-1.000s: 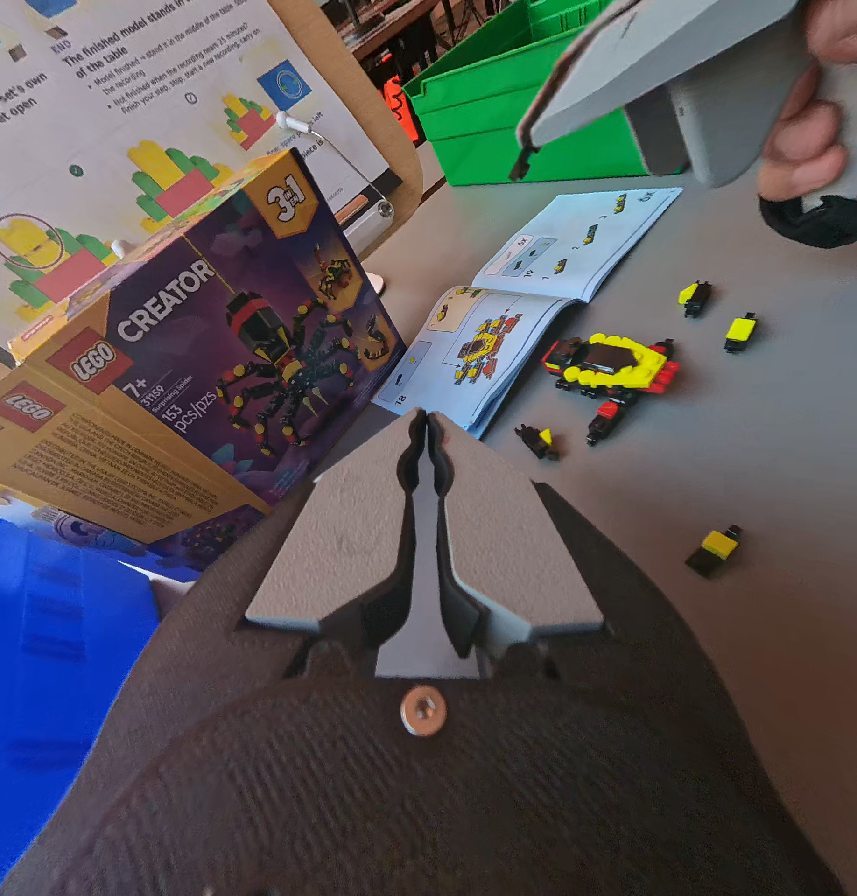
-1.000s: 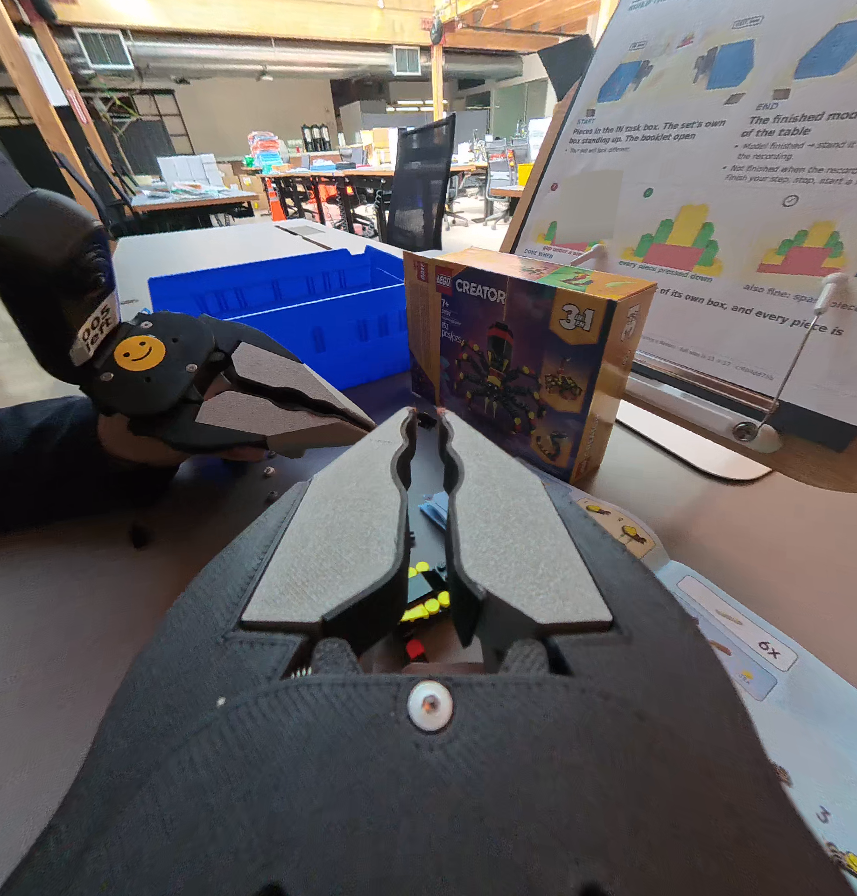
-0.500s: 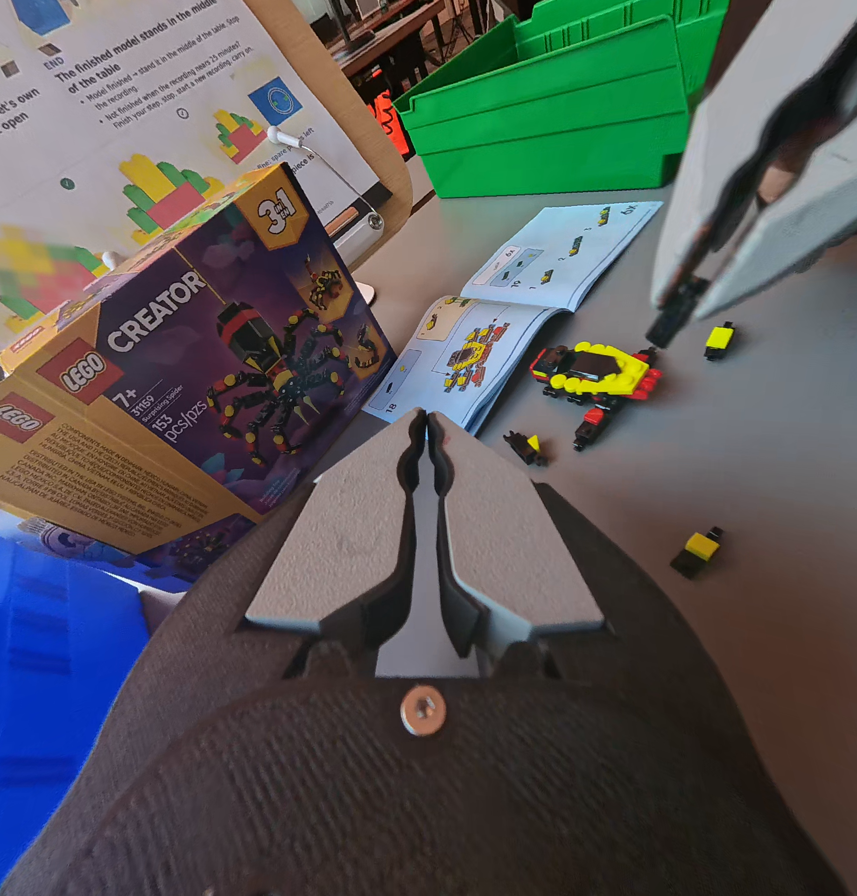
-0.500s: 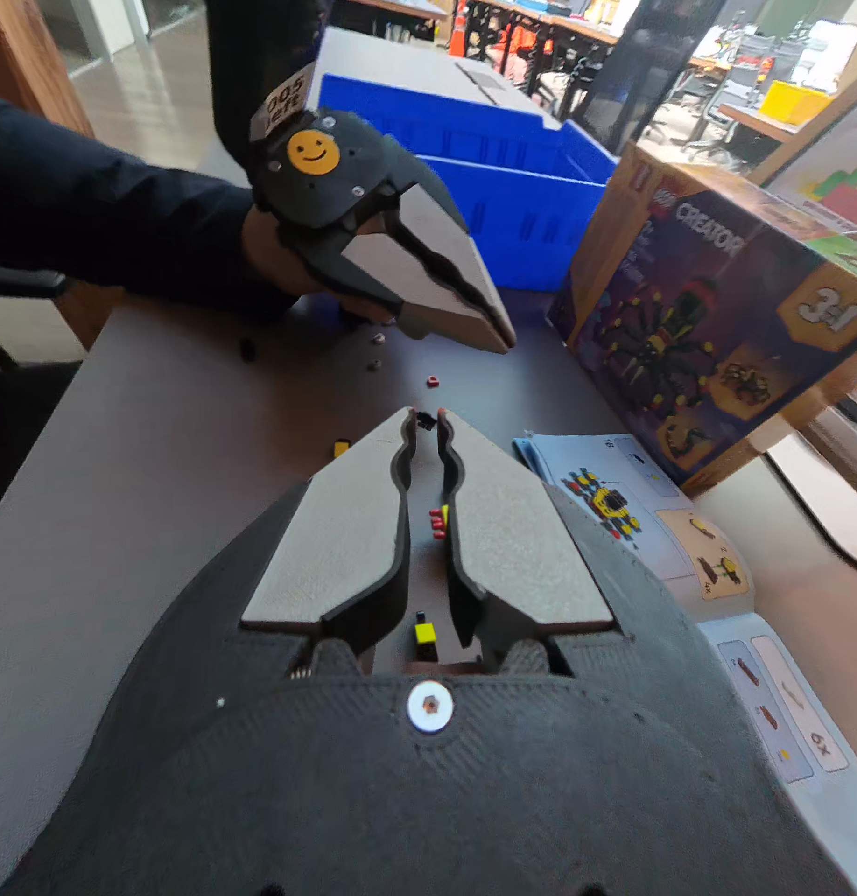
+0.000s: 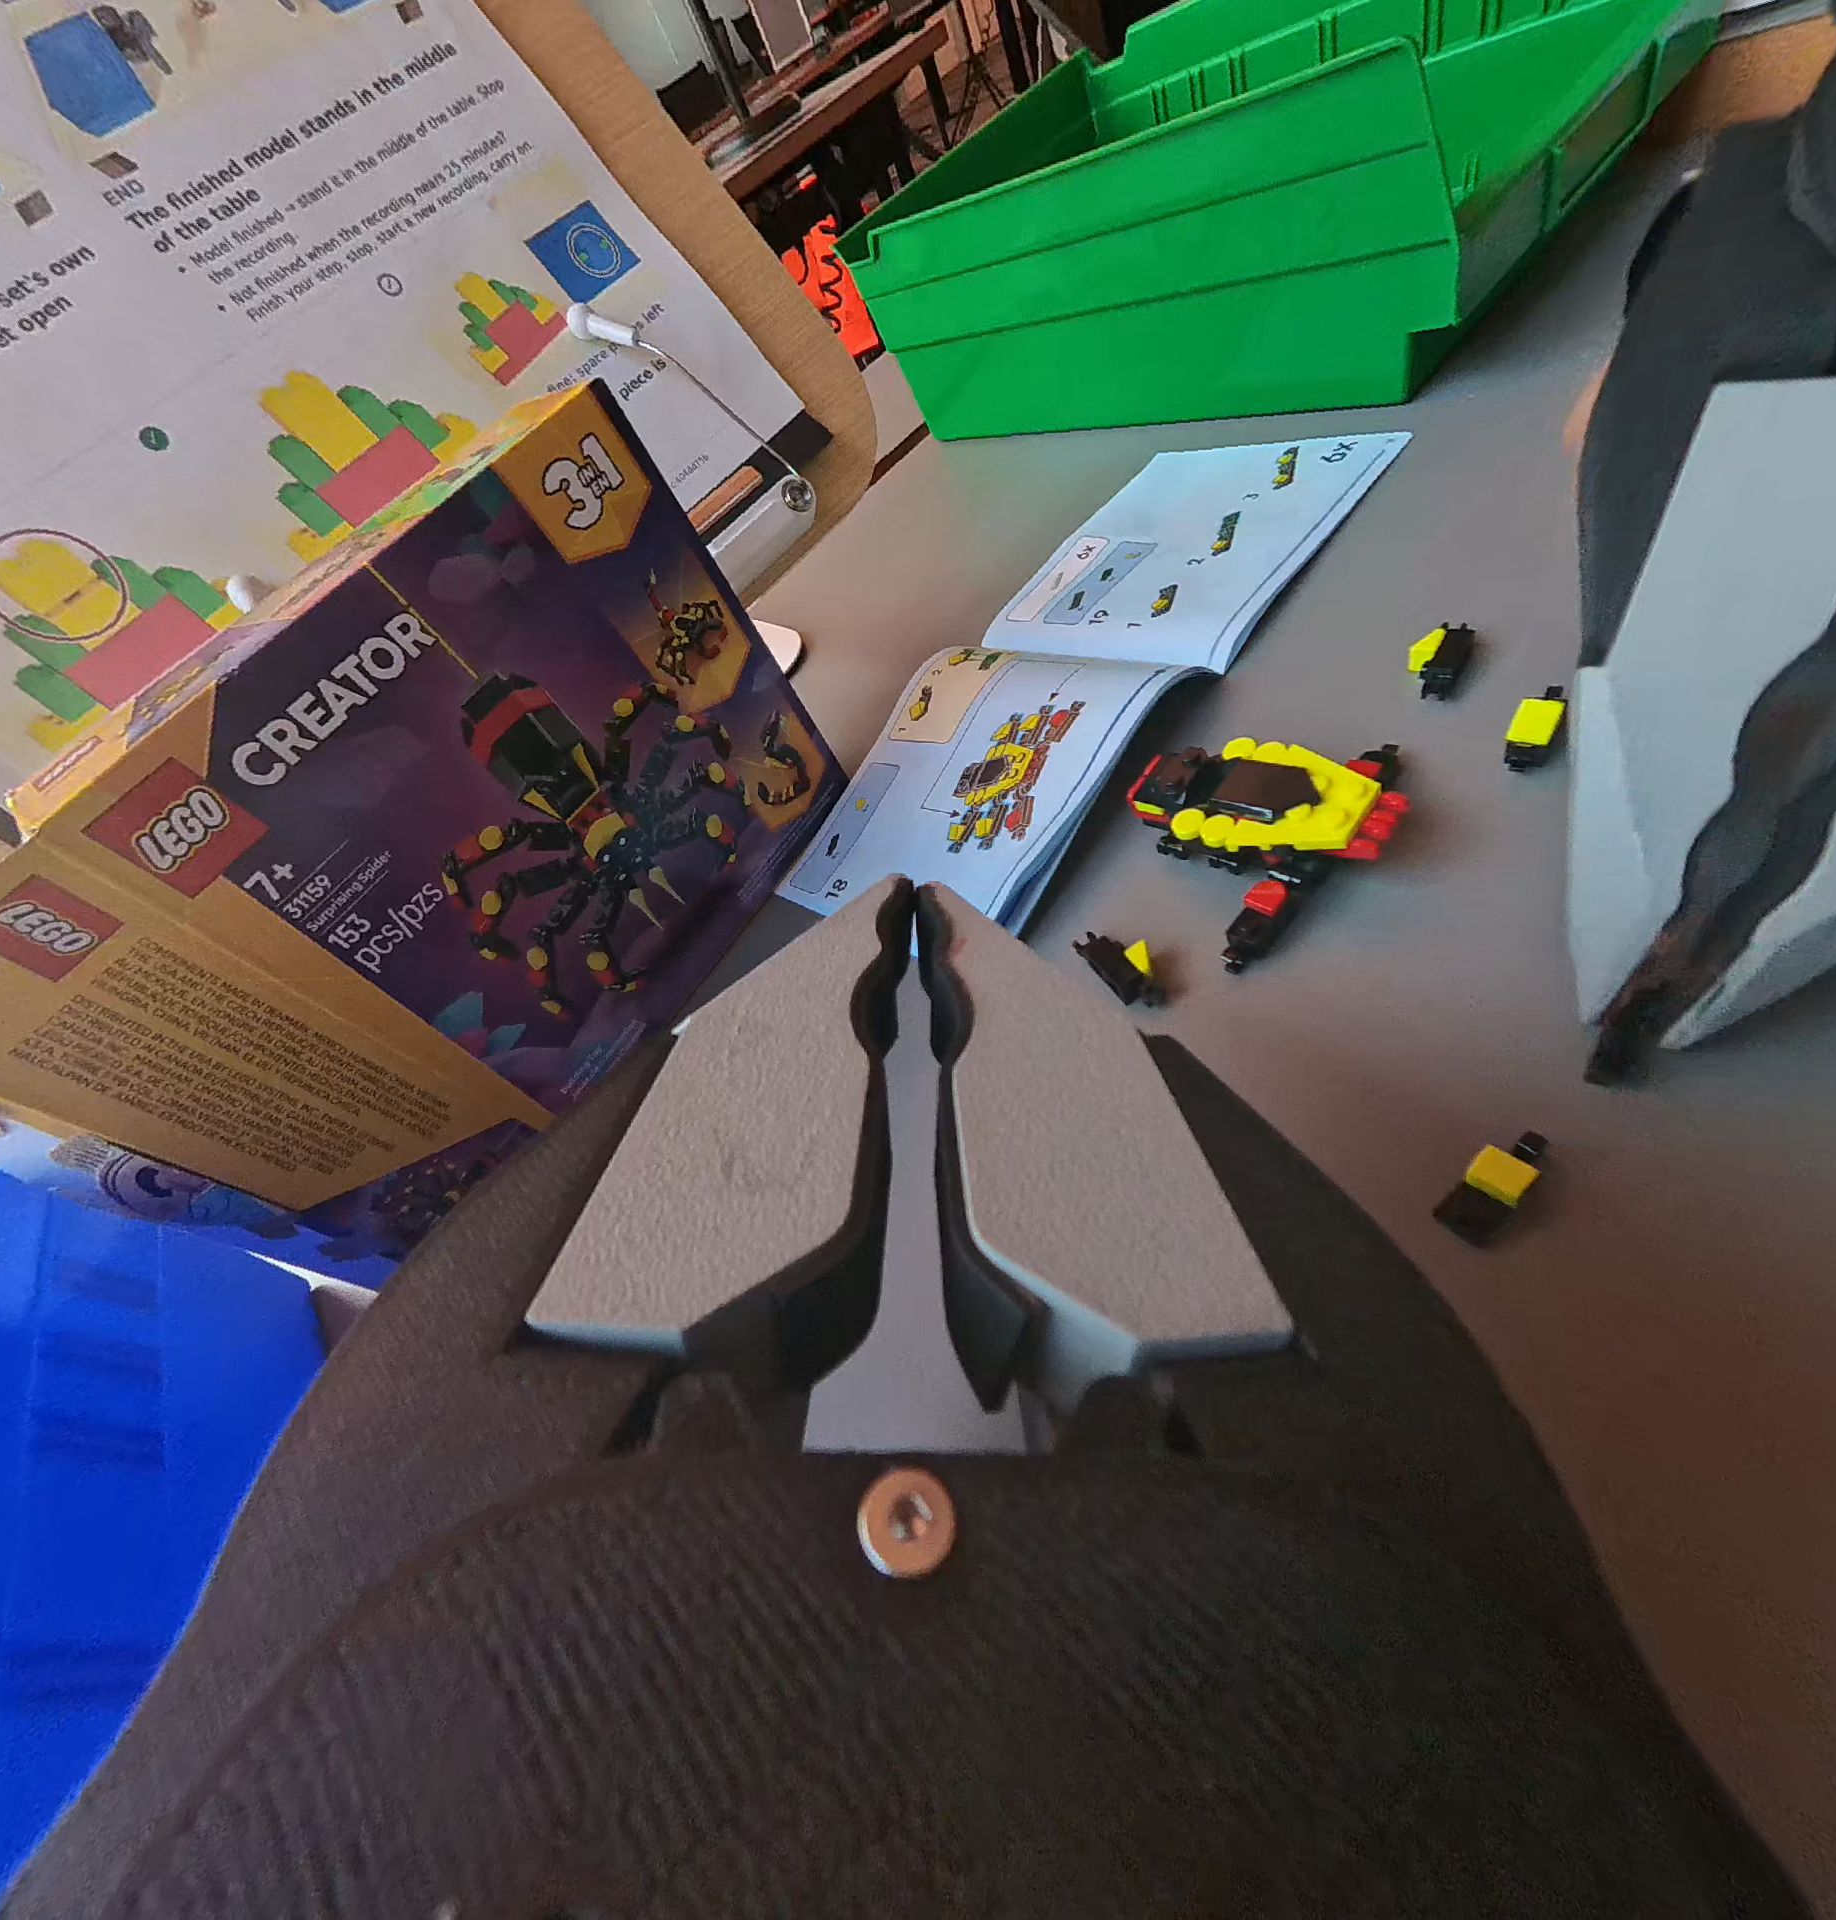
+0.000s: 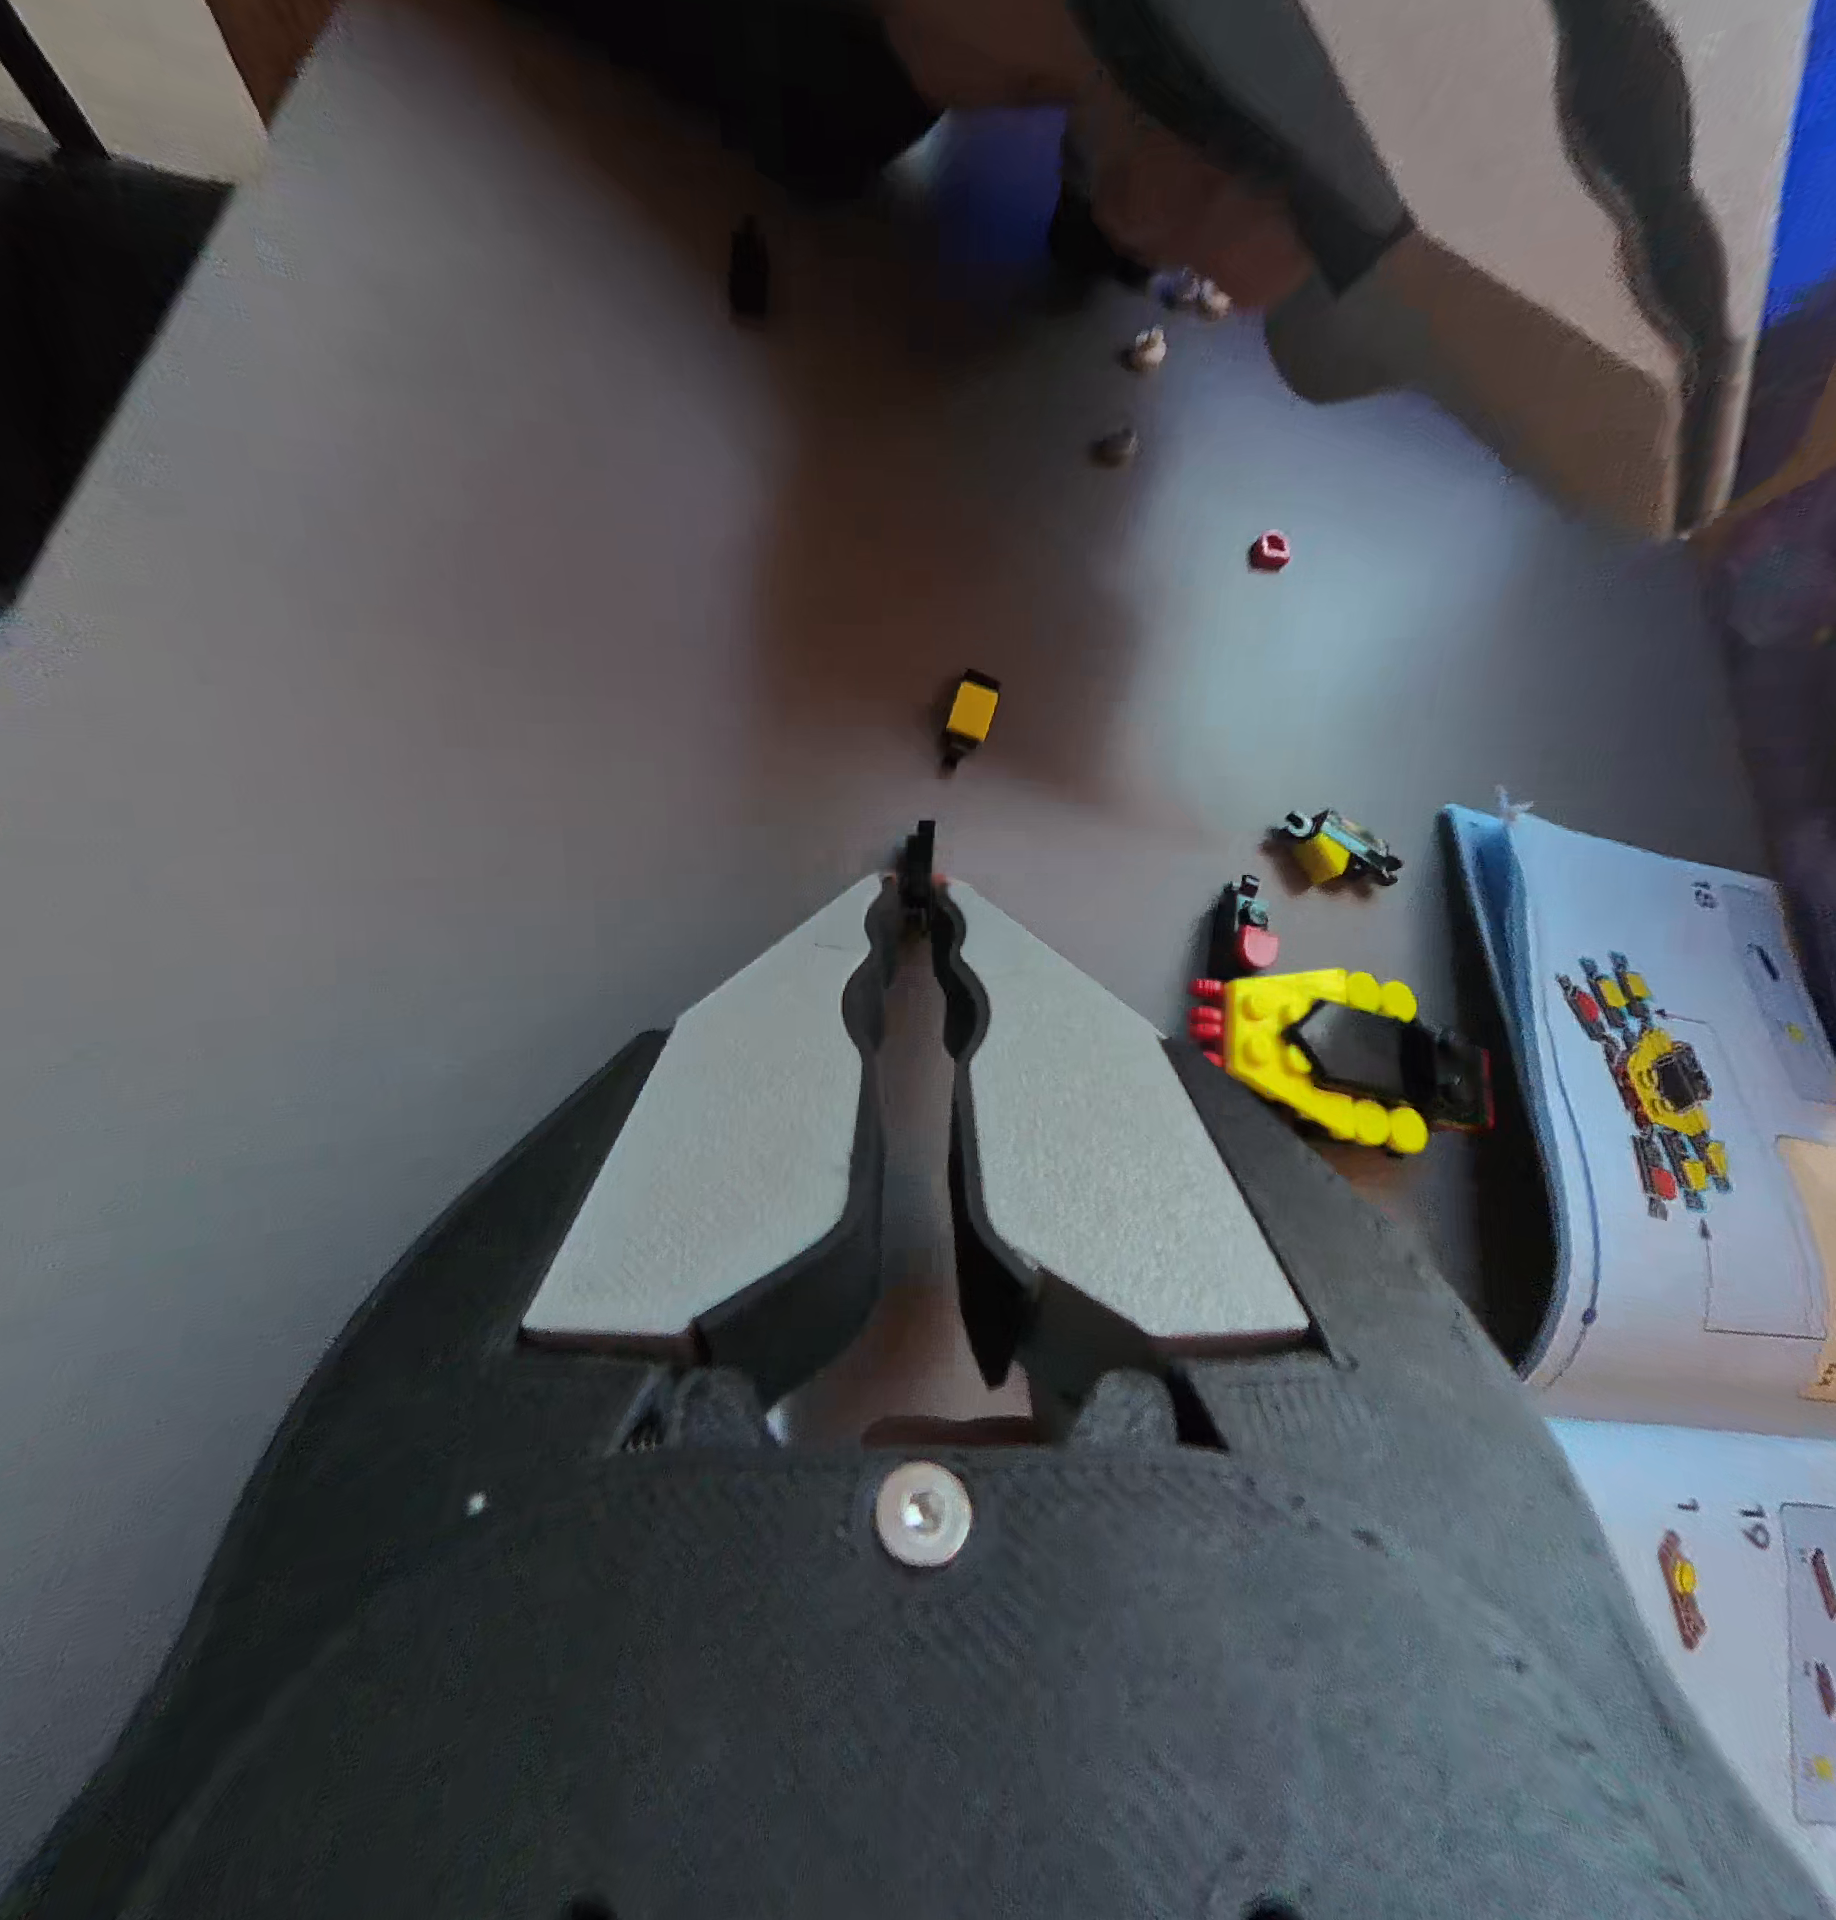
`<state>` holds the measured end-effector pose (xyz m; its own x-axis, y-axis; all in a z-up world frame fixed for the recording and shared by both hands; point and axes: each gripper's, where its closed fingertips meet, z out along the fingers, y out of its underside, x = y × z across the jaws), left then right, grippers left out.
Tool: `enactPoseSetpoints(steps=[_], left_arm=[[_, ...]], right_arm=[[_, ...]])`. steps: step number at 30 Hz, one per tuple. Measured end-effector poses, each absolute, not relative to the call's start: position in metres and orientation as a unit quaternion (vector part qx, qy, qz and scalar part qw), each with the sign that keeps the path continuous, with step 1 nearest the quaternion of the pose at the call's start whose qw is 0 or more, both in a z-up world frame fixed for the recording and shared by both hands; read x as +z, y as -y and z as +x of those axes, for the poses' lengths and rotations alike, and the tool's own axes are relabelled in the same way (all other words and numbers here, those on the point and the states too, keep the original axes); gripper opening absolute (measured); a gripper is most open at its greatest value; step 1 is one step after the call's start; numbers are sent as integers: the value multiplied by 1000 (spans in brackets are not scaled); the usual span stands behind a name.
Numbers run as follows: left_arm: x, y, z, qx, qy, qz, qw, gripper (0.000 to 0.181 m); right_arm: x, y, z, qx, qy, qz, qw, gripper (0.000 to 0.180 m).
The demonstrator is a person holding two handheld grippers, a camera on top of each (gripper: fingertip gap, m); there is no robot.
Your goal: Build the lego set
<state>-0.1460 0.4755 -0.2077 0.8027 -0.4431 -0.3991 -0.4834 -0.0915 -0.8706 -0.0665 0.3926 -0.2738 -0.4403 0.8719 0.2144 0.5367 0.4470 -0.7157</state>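
The partly built yellow, black and red model (image 5: 1267, 805) lies on the grey table beside the open instruction booklet (image 5: 1101, 675); it also shows in the right wrist view (image 6: 1329, 1060). My left gripper (image 5: 914, 904) is shut and empty, held near the Lego box (image 5: 405, 831). My right gripper (image 6: 919, 894) is shut on a small black piece (image 6: 922, 852), tips pointing down close to the table left of the model. It shows at the right of the left wrist view (image 5: 1631, 1029). A yellow-and-black piece (image 6: 971, 712) lies just beyond its tips.
Loose small pieces lie around the model (image 5: 1122, 961) (image 5: 1496, 1179) (image 5: 1532, 727), plus a red round stud (image 6: 1270, 551). Green bins (image 5: 1205, 260) stand at the back, a blue bin (image 5: 62, 1455) at the left, and an instruction board (image 5: 270, 260) behind the box. The gap from one gripper's tips to the other's is roughly 12 cm. Between my left fingertips and the red round stud (image 6: 1270, 551) there is roughly 8 cm.
My right gripper has swung down from high above the table to just over its surface, still holding the black piece. My left gripper has barely moved.
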Motion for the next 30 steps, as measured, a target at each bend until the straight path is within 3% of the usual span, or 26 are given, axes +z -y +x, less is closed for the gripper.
enactPoseSetpoints(steps=[18, 30], left_arm=[[-212, -473, -142, 15, -331, -739, 587, 0], [-212, -472, -140, 18, -336, -737, 587, 0]], right_arm=[[-261, -392, -66, 320, 787, -429, 308, 4], [-166, -473, -60, 360, 584, -483, 545, 9]])
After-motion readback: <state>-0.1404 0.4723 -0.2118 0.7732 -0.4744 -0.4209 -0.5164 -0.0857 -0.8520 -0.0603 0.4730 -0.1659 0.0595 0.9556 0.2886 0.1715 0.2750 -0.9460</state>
